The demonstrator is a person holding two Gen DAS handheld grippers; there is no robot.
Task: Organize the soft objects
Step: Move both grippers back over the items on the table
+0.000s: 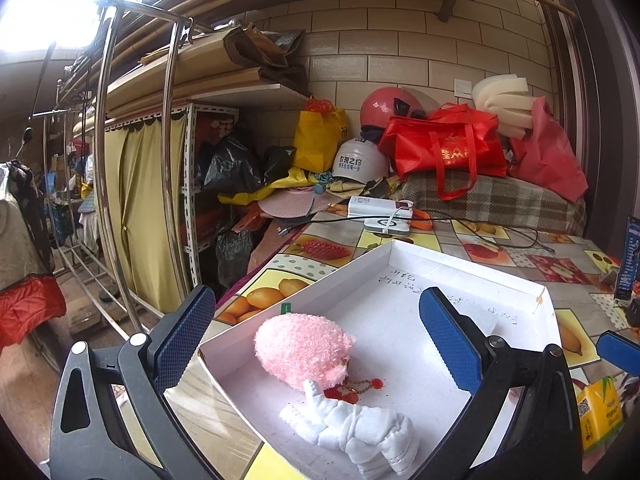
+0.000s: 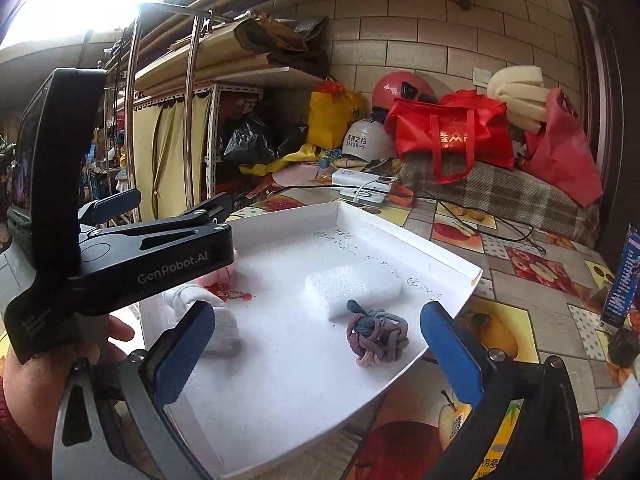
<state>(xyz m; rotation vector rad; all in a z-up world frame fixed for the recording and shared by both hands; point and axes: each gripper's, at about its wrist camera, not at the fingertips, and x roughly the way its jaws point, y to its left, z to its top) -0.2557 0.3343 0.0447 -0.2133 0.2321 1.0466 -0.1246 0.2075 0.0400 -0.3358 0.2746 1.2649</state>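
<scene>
Both jaws stand wide apart and grip nothing. Beyond the left gripper [image 1: 320, 340], a pink plush [image 1: 302, 346] and a white toy [image 1: 360, 428] lie touching in the white tray [image 1: 460, 258]. Beyond the right gripper [image 2: 316, 344], a rope knot [image 2: 376, 338] lies beside a foam block [image 2: 352, 286] in the same tray, on the fruit-patterned desk [image 2: 532, 264].

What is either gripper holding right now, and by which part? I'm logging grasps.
Nothing. The left gripper and right gripper both have open, empty jaws above the shallow white cardboard box.
</scene>
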